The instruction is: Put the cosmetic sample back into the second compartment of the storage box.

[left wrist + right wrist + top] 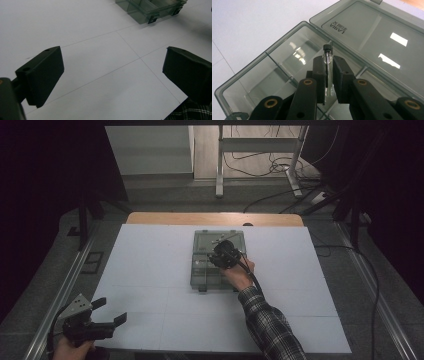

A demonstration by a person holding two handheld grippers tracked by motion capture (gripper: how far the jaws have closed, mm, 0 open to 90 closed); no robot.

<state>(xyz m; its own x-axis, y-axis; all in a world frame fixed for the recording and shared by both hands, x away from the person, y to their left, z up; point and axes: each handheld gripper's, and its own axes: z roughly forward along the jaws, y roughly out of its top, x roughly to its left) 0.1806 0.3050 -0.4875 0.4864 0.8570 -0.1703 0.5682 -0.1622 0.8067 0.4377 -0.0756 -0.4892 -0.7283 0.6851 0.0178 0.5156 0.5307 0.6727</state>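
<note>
The right gripper (328, 75) has its two black jaws clamped on a small clear glass vial with a black cap (327, 56), held upright with the cap above the jaw tips and the rounded base showing below them, over the open smoky-grey translucent plastic compartment box (244, 75). In the high view that box (200, 272) sits at the middle of the white board, toward its far side, and the right gripper (223, 256) hovers over it. The step in hand looks like setting the vial down in one of the compartments. To do it well, keep the vial vertical, lower it clear of the thin partition walls, and let the base touch the floor before easing the jaws apart; glass this smooth and slender could slip or tip if released early, and a hard squeeze risks cracking it. The box walls are glossy and rigid, with rounded corners, the hinged lid (374, 37) lying open on the far side and throwing back bright reflections, which may make depth hard to judge. The left gripper (105, 312) rests at the near left corner of the matte white board (100, 50), its jaws wide apart and holding nothing.
</note>
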